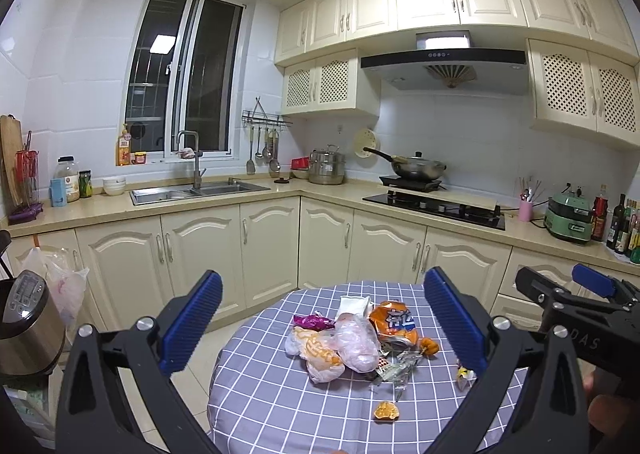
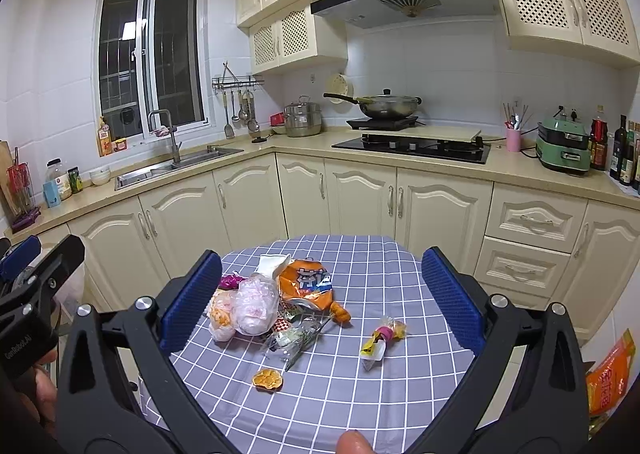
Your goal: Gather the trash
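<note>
Kitchen desk [image 2: 360, 394] carrying trash pile [image 2: 272, 302], untouched. Hovering above: left claw [image 1: 322, 328] and right claw [image 2: 320, 302], both released, empty. Starting step: approaching. Next: lowering, clenching on one wrapper [image 2: 378, 342].

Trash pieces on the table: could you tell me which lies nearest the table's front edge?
The dried orange slice. It lies alone, in front of the pile around the orange snack bag and nearer than the small wrapper.
</note>
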### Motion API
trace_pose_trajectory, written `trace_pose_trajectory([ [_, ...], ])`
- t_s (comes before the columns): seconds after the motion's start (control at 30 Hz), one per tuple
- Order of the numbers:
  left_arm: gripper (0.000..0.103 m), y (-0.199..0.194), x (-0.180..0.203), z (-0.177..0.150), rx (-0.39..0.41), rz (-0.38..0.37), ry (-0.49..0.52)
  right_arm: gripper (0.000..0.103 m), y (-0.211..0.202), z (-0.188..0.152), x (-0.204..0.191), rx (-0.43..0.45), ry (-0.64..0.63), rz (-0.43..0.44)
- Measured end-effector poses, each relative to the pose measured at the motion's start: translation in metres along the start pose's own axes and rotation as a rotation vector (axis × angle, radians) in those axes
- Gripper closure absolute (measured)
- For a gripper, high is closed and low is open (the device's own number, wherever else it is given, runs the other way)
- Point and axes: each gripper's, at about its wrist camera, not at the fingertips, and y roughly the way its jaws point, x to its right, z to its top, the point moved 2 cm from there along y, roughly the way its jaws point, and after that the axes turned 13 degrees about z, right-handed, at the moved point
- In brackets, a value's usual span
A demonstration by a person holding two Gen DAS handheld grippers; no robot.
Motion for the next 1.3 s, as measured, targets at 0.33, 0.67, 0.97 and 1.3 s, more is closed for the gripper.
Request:
trace_pose_trajectory([
  [0.33, 0.004, -0.002, 0.005, 0.0, 0.005, -0.006, 0.005, 0.005, -0.002, 0.004, 0.002, 0.001, -0.002, 0.007],
  [0.67, 0.004, 0.002, 0.01, -0.006, -0.008, -0.012, 0.013, 0.005, -0.001, 0.006, 0.005, 0.001, 0.003, 0.002],
  [0.97, 0.004, 0.011, 0.016, -0.018, -0.04, -0.022, 0.03, 0.005, 0.004, -0.003, 0.014, -0.01, 0.014, -0.009],
  [1.3, 0.004, 0.046, 0.038, -0.062, -0.158, -0.054, 0.097, 0.005, 0.029, -0.03, 0.046, -0.088, 0.053, -0.047],
])
